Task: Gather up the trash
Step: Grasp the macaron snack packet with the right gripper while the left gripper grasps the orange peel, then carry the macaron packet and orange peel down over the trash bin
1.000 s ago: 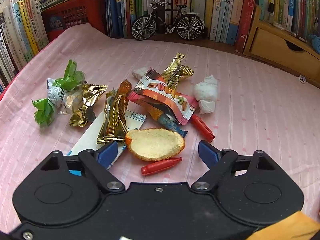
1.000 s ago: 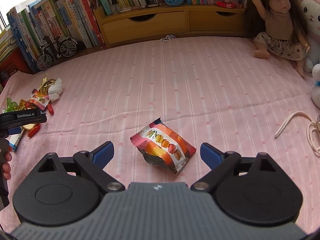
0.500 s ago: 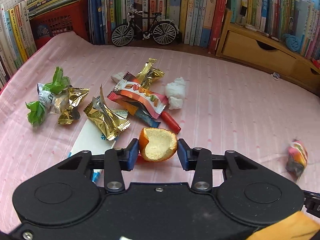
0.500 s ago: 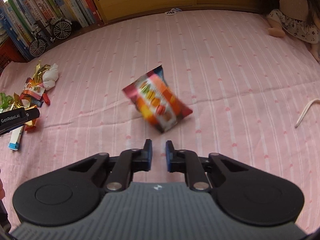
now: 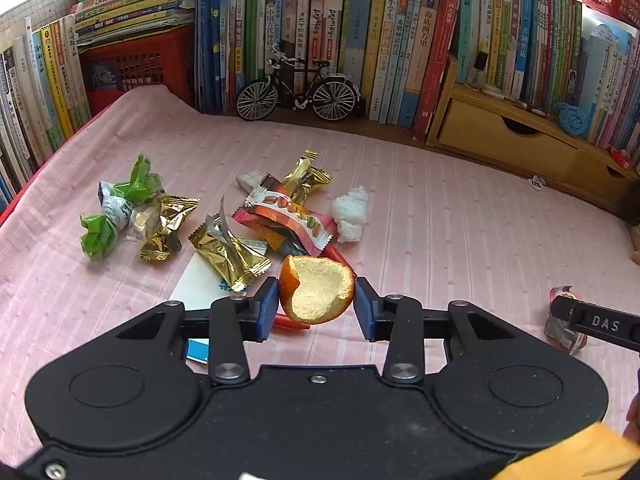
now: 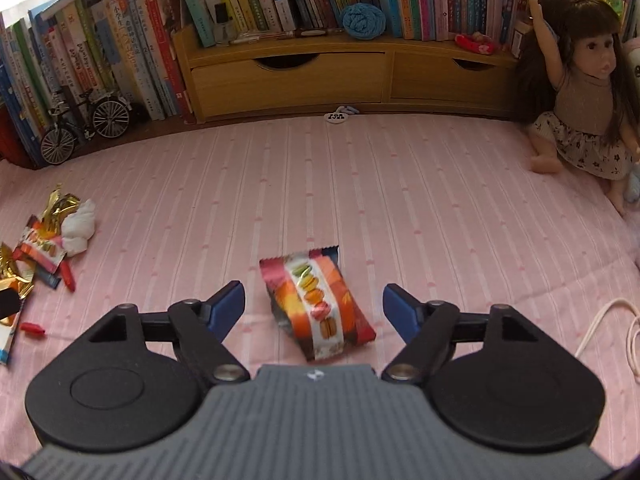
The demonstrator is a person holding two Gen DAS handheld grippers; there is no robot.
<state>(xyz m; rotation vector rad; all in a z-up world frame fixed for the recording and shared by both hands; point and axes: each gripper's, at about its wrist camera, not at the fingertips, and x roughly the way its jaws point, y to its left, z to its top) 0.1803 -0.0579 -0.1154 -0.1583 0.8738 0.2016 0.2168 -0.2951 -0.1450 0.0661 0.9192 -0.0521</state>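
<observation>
- Above the pink bedspread, the left tongs clamp an orange peel.
- Right tongs, jaws just reopened wide, straddle a macaron snack packet lying on the bedspread, untouched.

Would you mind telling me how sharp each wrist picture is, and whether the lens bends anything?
Left wrist view: sharp; orange peel crisp in the left gripper, bookshelf curved by fisheye. Right wrist view: snack packet slightly soft between the open right gripper fingers; drawer unit bows.

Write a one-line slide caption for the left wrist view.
Left gripper pinches an orange peel above scattered candy wrappers on a pink striped cloth.
</observation>
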